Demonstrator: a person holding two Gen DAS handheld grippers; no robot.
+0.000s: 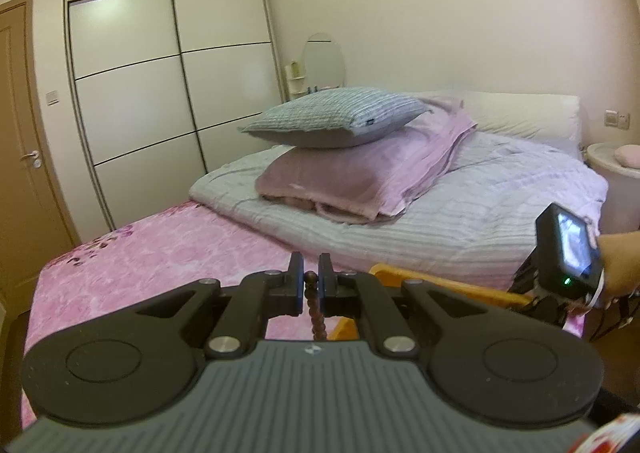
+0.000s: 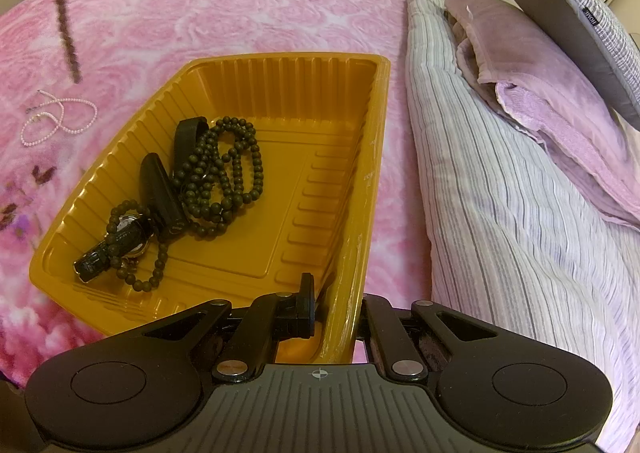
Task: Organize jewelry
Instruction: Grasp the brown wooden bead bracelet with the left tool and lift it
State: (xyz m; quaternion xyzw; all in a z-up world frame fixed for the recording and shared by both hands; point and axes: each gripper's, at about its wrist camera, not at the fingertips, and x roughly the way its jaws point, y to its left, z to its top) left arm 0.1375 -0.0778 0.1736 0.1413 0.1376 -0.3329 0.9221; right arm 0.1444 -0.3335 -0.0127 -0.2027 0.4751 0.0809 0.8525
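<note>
Nearest, the left gripper (image 1: 311,285) is clamped on a brown bead strand (image 1: 316,313) that hangs straight down from its tips, clear of the pink blanket (image 1: 160,253). The right gripper (image 2: 335,305) is pinched on the near wall of the yellow tray (image 2: 360,173), steadying it. Just ahead of those jaws, in the tray's left half, lie a dark bead necklace (image 2: 228,173) and a black watch (image 2: 132,241). Further off to the left, outside the tray, a pink pearl necklace (image 2: 60,121) rests on the blanket. The step looks like carrying the hanging strand in; next, swing it over the tray, lower, release
</note>
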